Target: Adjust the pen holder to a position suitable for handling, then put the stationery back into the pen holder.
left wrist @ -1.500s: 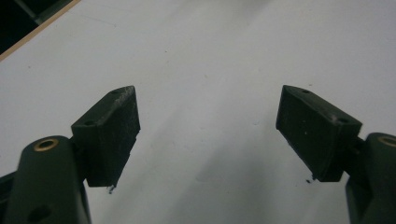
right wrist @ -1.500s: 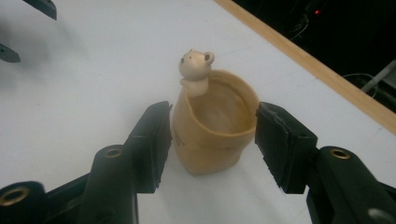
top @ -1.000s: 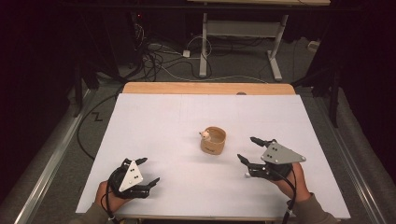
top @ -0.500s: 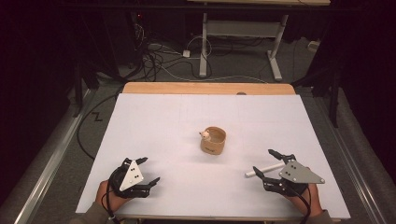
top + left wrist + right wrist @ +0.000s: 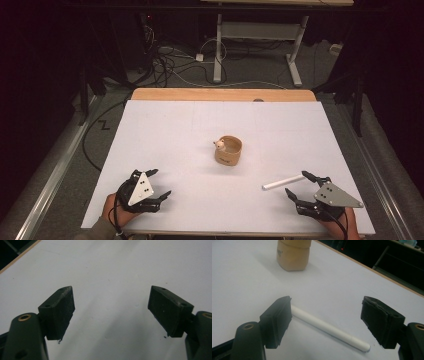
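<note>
At the near edge of the white rectangular table surface [image 5: 190, 130], the left gripper [image 5: 159, 184] rested low over the sheet in the person's left hand [image 5: 114, 210], its grey three-cornered plate uppermost; in the left gripper view its two black jaws stood wide apart over bare white surface, nothing between them. At the near right, the right gripper [image 5: 295, 185] was held in the right hand [image 5: 345, 225], jaws likewise spread apart and holding nothing. Just beyond its tips lay the slim white cylindrical stick [image 5: 283, 182], flat on the sheet; in the right gripper view the stick [image 5: 329, 328] ran slantwise across the gap between the jaws, one end hidden behind the left-hand jaw, the other lying free near the right-hand jaw, and whether it touched either jaw could not be told. Farther off, near the middle of the table, stood the short tan round cup [image 5: 228, 150], upright, with a small pale object [image 5: 219, 144] perched at its rim; the object was too small to identify. A dark printed mark showed low on the cup's [image 5: 293, 255] side in the right gripper view, too blurred to be read. Beyond the sheet ran the light wooden far edge of the table [image 5: 220, 94], then the floor with tangled dark cables [image 5: 165, 60] and the white metal legs of another desk [image 5: 295, 55].
</note>
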Available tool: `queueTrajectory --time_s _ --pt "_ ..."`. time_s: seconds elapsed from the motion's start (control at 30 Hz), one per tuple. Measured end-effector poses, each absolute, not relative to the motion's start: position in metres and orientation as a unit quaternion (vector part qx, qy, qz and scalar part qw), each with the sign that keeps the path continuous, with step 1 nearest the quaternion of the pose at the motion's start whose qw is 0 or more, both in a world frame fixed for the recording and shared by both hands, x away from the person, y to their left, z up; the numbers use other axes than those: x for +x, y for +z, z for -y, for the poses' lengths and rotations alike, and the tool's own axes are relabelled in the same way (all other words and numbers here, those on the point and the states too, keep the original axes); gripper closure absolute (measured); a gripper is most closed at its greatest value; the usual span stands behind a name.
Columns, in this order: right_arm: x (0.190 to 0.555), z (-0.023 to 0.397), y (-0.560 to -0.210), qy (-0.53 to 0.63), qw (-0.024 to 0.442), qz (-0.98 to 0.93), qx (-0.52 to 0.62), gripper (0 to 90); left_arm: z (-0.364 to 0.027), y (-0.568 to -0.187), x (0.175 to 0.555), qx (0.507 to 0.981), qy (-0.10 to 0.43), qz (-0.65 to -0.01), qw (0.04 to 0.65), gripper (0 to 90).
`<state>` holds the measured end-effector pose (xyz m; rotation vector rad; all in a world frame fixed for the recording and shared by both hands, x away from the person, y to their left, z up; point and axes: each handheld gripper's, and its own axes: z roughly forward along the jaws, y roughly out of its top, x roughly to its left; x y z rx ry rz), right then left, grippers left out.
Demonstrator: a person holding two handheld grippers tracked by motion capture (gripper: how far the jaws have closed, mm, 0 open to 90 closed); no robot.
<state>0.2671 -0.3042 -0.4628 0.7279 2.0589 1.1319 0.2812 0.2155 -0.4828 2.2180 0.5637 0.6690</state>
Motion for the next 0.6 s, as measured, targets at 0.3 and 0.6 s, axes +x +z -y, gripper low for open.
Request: queueTrajectory --time_s 0.3,0.6 --pt "0.263 0.314 -0.465 0.430 0.328 -0.792 0.283 23.8 -0.213 -0.483 0.282 0.866 0.262 -0.216 0.366 20.9" --pt "0.263 0.319 -0.465 0.436 0.313 -0.796 0.280 23.1 -0.212 -0.482 0.280 0.867 0.265 -0.214 0.364 20.8"
